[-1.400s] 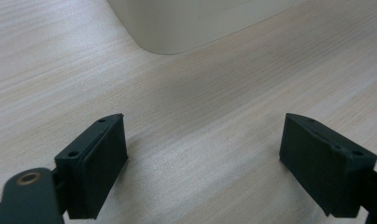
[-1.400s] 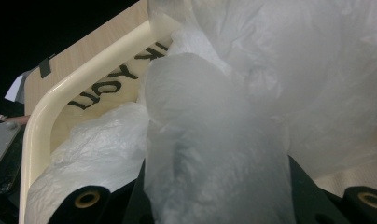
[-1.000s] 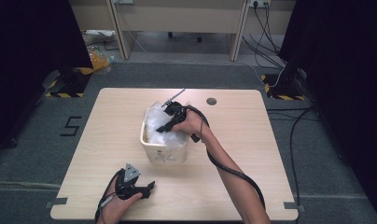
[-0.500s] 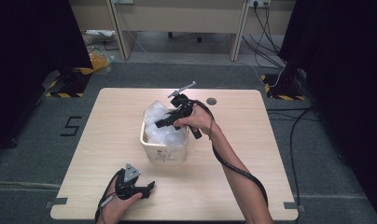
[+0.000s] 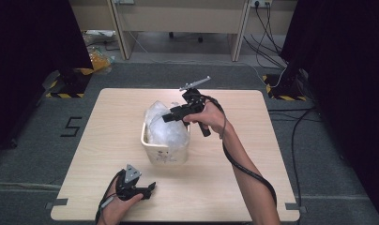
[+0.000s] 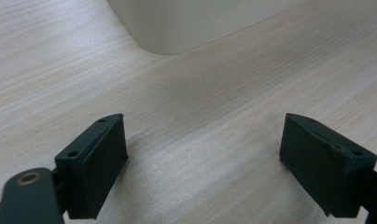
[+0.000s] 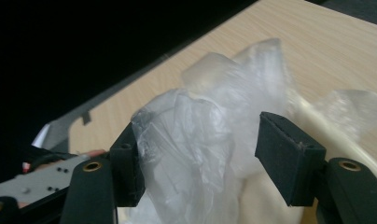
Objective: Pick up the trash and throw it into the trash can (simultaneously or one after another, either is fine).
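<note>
A white plastic bin (image 5: 165, 155) stands mid-table, stuffed with a crumpled clear plastic bag (image 5: 163, 127) that bulges above its rim. My right gripper (image 5: 166, 118) hovers over the bin's right rim, pointing left across the bag. Its jaws have just been opening and stand wide. In the right gripper view the bag's top (image 7: 210, 116) rises between the jaws (image 7: 198, 140) with a fold brushing the left pad, and it is not pinched. My left gripper (image 5: 151, 187) rests on the table near the front edge, open (image 6: 200, 140) with only bare wood between its jaws; the bin's wall (image 6: 186, 23) lies ahead.
The light wooden table (image 5: 234, 187) has bare room to the left, right and front of the bin. Dark grey floor surrounds it, with cables at the right (image 5: 295, 131) and desk legs at the back.
My right gripper has lifted up out of the bin and drifted right, and its jaws have spread from nearly shut to wide. The left hand has stayed put.
</note>
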